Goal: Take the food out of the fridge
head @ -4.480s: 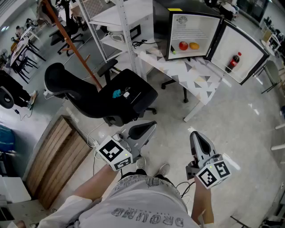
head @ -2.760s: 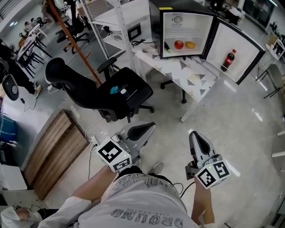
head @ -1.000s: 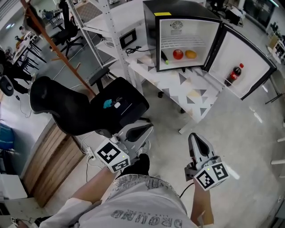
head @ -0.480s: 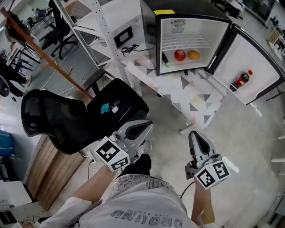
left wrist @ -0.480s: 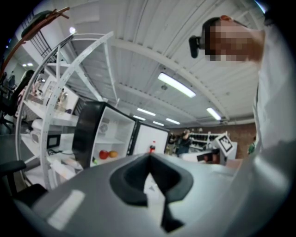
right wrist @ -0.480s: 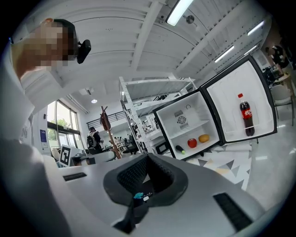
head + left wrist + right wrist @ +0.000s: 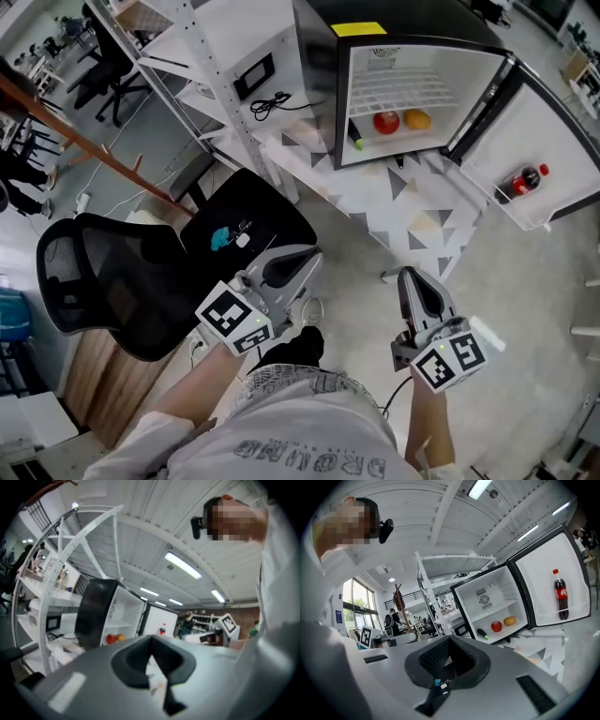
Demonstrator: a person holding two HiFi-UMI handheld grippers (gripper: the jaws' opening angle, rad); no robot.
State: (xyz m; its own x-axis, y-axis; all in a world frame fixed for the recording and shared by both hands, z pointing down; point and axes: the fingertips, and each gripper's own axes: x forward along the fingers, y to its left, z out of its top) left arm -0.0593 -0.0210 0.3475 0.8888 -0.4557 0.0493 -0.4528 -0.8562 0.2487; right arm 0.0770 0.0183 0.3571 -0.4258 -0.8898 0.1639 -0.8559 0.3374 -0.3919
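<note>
A small black fridge (image 7: 375, 56) stands on a white table (image 7: 427, 220) with its door swung open to the right. On its lower shelf lie a red apple (image 7: 385, 122), an orange (image 7: 416, 119) and a dark green-tipped vegetable (image 7: 354, 138). A cola bottle (image 7: 523, 180) stands in the door. My left gripper (image 7: 305, 255) and right gripper (image 7: 410, 277) are both shut and empty, held low and well short of the table. The right gripper view shows the apple (image 7: 496, 626), orange (image 7: 510, 620) and bottle (image 7: 561, 595) ahead. The left gripper view shows the apple (image 7: 110, 639) far off.
A black office chair (image 7: 131, 281) with a teal item (image 7: 221, 238) on its seat stands just left of my left gripper. A white shelving rack (image 7: 216, 66) rises to the left of the fridge. Bare grey floor lies between me and the table.
The fridge and table have come closer and larger in view as I walk toward them. The chair has slid to the lower left. Both grippers stay shut.
</note>
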